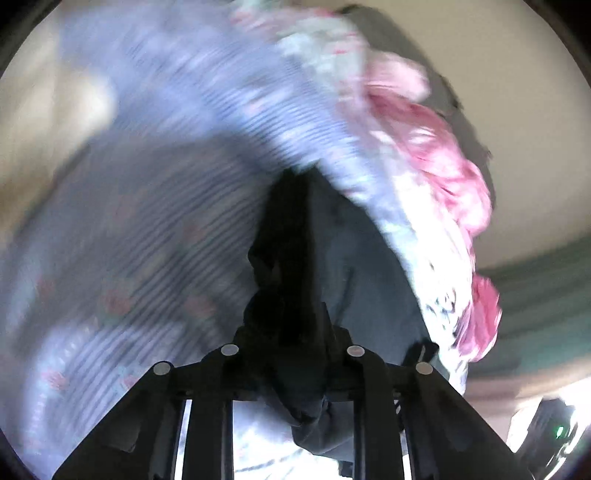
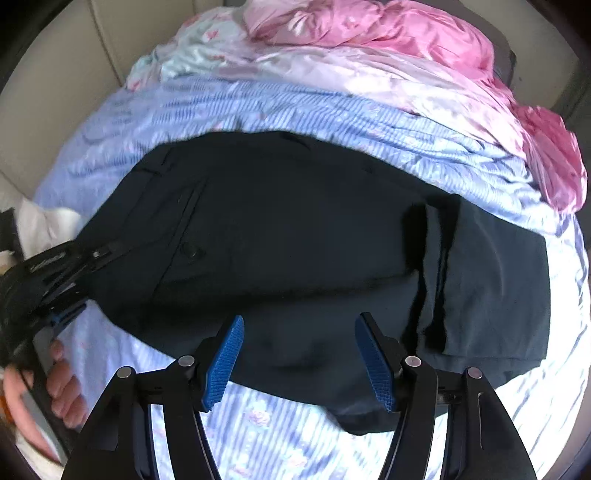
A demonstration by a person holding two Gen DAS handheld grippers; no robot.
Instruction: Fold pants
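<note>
Dark navy pants (image 2: 295,221) lie spread across a blue striped bedsheet (image 2: 258,107), with one end folded over at the right. My right gripper (image 2: 299,354) hovers open over the near edge of the pants, its blue pads (image 2: 225,362) wide apart and touching nothing. At the left edge of that view my left gripper (image 2: 92,258) holds the pants' left end. In the blurred left wrist view the left gripper (image 1: 291,325) is shut on a bunch of the dark pants (image 1: 362,266), and the cloth hides its fingertips.
Crumpled pink cloth (image 2: 369,29) and a pale flowered cloth (image 2: 192,48) are heaped at the far side of the bed. A person's hand (image 2: 62,387) grips the left tool at the lower left. A beige padded surface (image 2: 55,92) rises behind the bed.
</note>
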